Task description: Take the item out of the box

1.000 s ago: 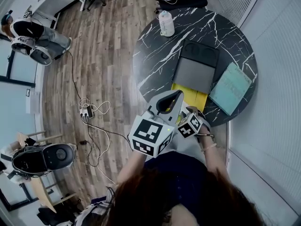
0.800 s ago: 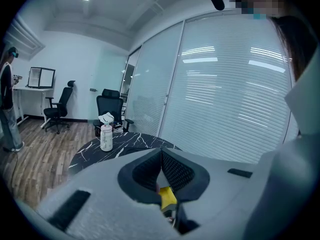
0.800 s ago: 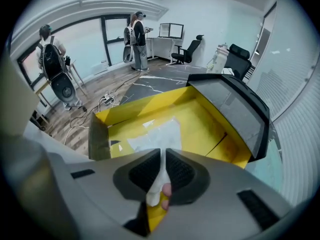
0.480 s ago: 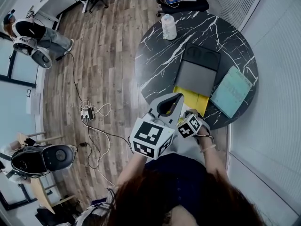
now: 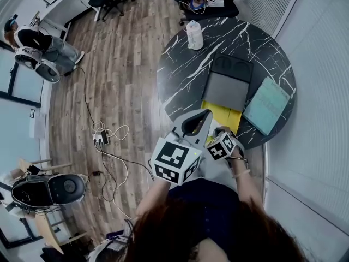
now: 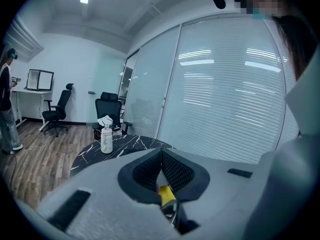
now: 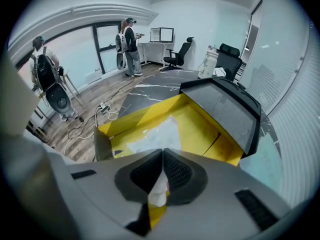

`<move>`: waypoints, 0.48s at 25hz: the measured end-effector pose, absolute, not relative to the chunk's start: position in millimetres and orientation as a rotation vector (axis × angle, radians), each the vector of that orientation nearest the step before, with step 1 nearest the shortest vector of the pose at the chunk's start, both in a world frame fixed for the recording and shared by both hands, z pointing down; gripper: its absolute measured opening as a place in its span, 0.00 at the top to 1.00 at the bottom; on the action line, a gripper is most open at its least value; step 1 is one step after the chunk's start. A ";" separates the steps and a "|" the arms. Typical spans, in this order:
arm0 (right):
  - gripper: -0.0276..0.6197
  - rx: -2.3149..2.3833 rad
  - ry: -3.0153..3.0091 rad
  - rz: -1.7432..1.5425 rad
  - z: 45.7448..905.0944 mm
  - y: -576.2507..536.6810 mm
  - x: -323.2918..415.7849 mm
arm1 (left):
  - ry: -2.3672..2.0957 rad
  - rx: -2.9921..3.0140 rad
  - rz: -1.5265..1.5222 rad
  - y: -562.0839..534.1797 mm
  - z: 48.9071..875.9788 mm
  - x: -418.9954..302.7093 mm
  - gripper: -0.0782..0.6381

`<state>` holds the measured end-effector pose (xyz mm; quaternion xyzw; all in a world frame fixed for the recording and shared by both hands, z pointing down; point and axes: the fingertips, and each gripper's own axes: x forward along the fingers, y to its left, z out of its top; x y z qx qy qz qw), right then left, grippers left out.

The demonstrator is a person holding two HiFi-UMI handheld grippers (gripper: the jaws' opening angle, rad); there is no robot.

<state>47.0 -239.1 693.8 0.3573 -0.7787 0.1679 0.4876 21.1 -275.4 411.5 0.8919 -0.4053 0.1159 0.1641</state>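
**Right tool at the box mouth, item just ahead**

The right tool (image 7: 162,153) has its jaws closed tip to tip. White shows in the gap behind the tips, and I cannot tell whether it is pinched or only seen through. Just beyond the tips, up the frame, the flat white sheet-like item (image 7: 152,133) lies on the floor of the open yellow cardboard box (image 7: 202,126). Its length runs away from the tool toward the raised dark grey lid (image 7: 225,106). The left tool (image 6: 161,153), jaws also together and empty, sits higher, aimed across the round black marble desk (image 5: 185,64). The right tool is nearer, so the pick likely falls to it.
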 end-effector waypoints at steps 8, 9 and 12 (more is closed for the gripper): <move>0.92 0.959 -1.910 0.371 675.4 -237.6 48.9 | -1.135 2.585 0.308 -259.2 402.3 15.6 0.85; 0.92 0.963 -1.912 0.366 673.6 -236.6 48.8 | -1.133 2.590 0.305 -257.2 401.0 14.7 0.85; 0.92 0.984 -1.910 0.341 667.6 -234.6 49.6 | -1.132 2.604 0.294 -251.9 396.6 10.7 0.85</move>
